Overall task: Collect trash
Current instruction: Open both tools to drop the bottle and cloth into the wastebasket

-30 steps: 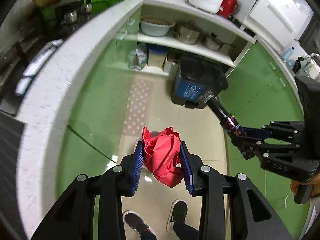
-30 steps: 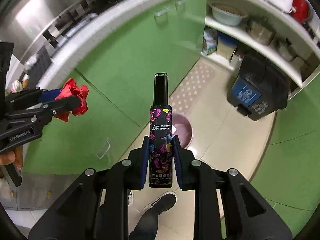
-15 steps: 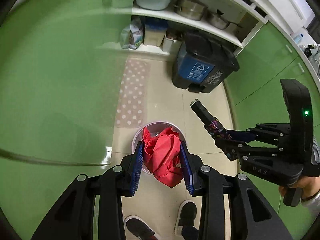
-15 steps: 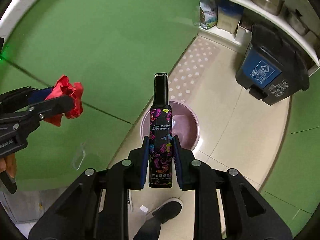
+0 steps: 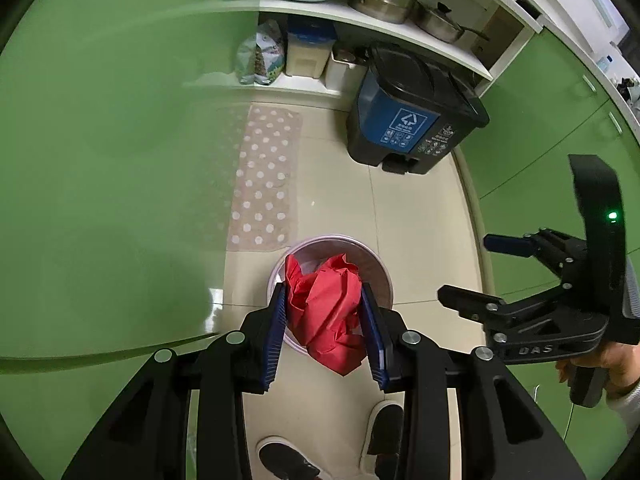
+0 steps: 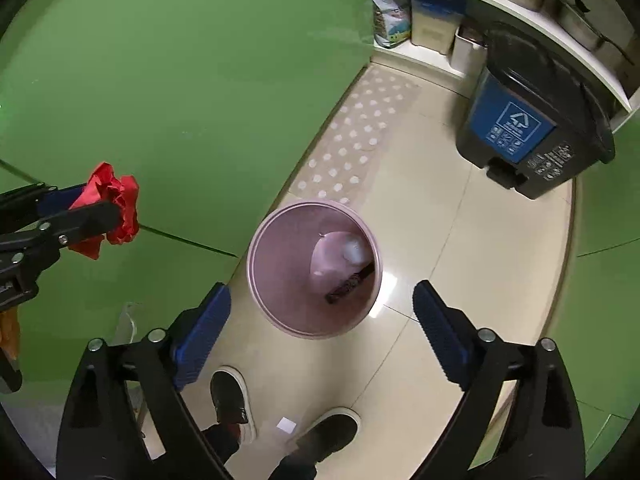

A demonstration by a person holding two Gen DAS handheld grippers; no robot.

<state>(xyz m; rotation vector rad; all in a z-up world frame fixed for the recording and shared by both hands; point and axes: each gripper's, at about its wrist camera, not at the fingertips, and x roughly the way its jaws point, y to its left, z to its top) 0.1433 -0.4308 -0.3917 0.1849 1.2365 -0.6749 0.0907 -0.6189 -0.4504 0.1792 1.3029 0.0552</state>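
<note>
Currently the left gripper [image 5: 324, 330] pinches crumpled red paper [image 5: 326, 316] between ribbed blue pads above the round pink plastic bin [image 6: 314, 268], while the right gripper [image 6: 320, 338], fingers spread, is empty; a dark bottle [image 6: 349, 283] lies inside.

The crumpled red paper [image 5: 326, 312] was a loose, creased wad pinched between the blue pads of the left gripper [image 5: 324, 322], hanging in the air above the near rim of the pink wastebasket [image 6: 280, 312]. The wastebasket was round, open-topped and upright on the tiled floor. Inside it, the dark spray bottle [image 6: 349, 282] with a multicoloured label lay tilted against the inner wall, beside pale crumpled trash [image 6: 340, 256] at the bottom.
</note>
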